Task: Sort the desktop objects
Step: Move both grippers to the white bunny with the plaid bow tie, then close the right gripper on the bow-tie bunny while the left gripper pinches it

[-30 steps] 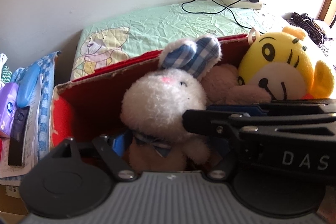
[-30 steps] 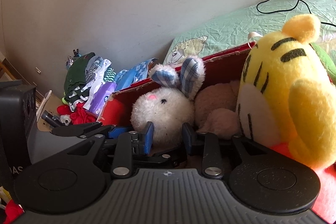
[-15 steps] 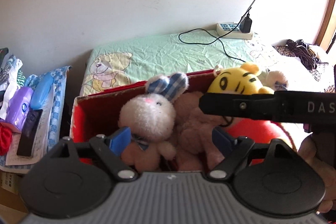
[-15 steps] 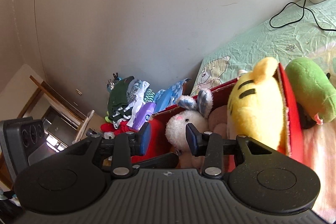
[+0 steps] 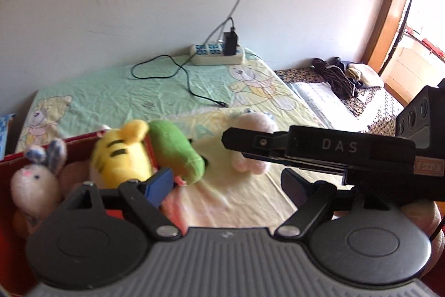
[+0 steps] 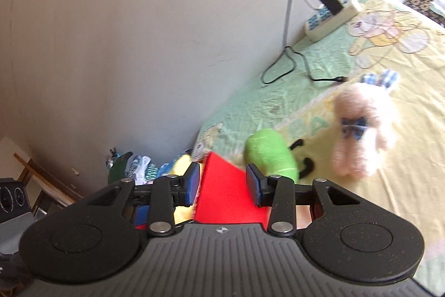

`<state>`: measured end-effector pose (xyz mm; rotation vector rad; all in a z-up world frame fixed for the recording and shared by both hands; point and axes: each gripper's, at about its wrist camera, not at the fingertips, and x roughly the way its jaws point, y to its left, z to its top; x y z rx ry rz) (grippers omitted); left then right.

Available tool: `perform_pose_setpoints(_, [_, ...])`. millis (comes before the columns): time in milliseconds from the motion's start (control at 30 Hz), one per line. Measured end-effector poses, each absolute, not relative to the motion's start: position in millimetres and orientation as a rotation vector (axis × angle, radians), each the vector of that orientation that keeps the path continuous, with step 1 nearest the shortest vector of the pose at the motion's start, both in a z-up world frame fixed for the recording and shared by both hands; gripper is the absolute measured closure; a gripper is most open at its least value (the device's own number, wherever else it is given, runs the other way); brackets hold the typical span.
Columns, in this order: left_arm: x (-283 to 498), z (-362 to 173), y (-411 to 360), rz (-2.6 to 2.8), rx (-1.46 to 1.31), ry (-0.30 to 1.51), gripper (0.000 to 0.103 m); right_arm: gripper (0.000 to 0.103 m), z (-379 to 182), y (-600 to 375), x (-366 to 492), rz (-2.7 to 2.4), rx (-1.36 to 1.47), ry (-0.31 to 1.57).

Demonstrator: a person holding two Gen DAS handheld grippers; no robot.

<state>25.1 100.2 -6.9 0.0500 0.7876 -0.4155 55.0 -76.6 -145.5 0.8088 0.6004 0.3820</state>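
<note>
Both tongs are up off the box, empty. Left tongs (image 5: pixel 230 185) spread wide, nothing between the pads. Right tongs (image 6: pixel 222 187) parted too, narrower gap, nothing pinched; red box corner only shows behind the gap.

Red box (image 5: pixel 16 157) sits at the near-left end of the bed (image 5: pixel 125 91). Inside it: white bunny (image 5: pixel 34 181), a brown plush mostly hidden behind it, and yellow tiger (image 5: pixel 119 157) against the box's right wall.

Still out on the sheet: green plush (image 5: pixel 175 149) lying just outside that right wall, touching or nearly touching the tiger, long axis running roughly from the box rim out and toward the viewer. A pale pink bunny with bow tie (image 6: pixel 358 127) lies further right on the yellow sheet, apart from the green one, blurred in both views.

Key relation: green plush is just ahead and slightly right of the right tongs, close past the right pad; from the left tongs it's ahead-left, beyond the blue pad. Right hand looks nearer, likely next pick. Tongs would want to close across the short width, not along its length.

Power strip (image 5: pixel 217 54) and cable at the wall, out of play.
</note>
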Motion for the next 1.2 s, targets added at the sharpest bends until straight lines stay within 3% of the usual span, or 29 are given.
perform_pose_setpoints(533, [119, -93, -7, -0.450, 0.039, 0.950, 0.019, 0.062, -224, -188, 83, 0.151, 0.925, 0.749])
perform_pose_setpoints(1200, [186, -138, 0, -0.377, -0.093, 1.069, 0.021, 0.061, -262, -197, 147, 0.315, 1.071, 0.787])
